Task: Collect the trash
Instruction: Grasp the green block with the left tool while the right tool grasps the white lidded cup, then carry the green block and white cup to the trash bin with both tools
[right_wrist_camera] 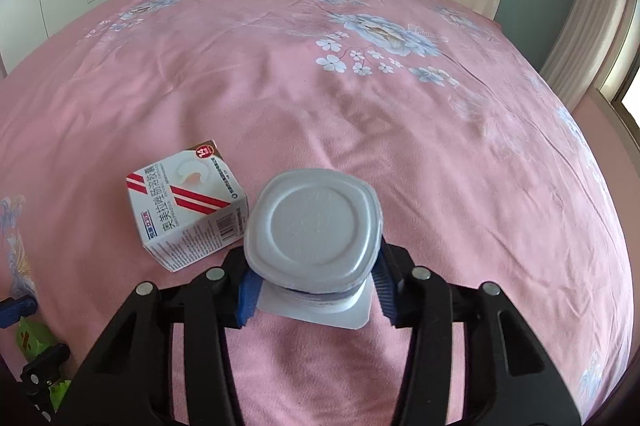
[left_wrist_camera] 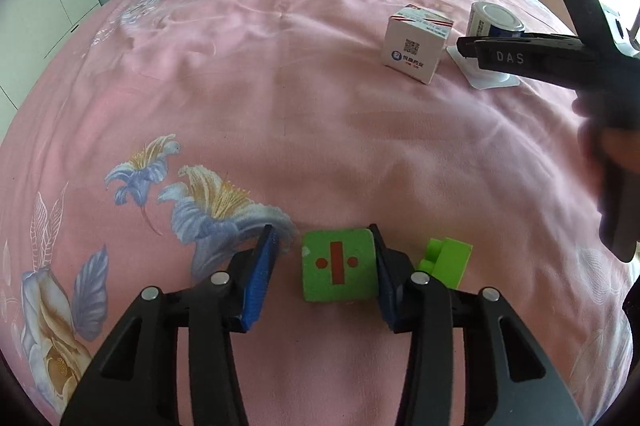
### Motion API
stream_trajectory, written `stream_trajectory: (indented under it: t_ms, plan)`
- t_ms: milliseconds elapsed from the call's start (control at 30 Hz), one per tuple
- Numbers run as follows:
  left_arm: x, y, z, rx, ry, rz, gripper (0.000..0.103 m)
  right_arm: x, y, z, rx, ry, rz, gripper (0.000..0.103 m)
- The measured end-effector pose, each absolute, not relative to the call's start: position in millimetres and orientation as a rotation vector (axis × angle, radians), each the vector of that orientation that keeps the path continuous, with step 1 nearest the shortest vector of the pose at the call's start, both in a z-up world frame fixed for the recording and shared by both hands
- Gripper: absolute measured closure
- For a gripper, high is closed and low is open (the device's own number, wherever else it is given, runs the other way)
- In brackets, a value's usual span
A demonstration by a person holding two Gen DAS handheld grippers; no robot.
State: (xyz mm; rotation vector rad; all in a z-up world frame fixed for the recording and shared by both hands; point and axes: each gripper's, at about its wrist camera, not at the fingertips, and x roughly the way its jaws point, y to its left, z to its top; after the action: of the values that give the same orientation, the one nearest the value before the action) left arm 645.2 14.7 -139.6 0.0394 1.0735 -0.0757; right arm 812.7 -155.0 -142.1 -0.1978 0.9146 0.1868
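Two tools working trash off the pink bed

Left wrist: left tool [left_wrist_camera: 324, 266] spread wide around a green block [left_wrist_camera: 340, 266], right pad touching it, left pad apart. Right wrist: right tool [right_wrist_camera: 312, 286] spread around an upside-down yogurt cup [right_wrist_camera: 314, 222]; can't tell if it's gripping. Medicine box [right_wrist_camera: 186, 203] just left.

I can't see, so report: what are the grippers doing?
Left gripper open, green block between fingers. Right gripper round upturned cup, grip unclear. Box beside cup. Small green piece by block.
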Motion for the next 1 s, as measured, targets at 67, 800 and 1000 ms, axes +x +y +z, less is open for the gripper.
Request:
stream_trajectory:
  t_ms: [67,800,1000]
  plan:
    - [644,13,-137,0.042,1.074,-0.084,0.071,809,-158,-141,-0.174,0.907,0.190,0.055]
    - [542,34,4,0.035,0.972,-0.027,0.071,634,-199,30,-0.197,0.754,0.171,0.055]
    - [480,27,84,0.073,0.863,-0.017,0.071,557,-205,99,-0.245,0.685,0.144,0.055]
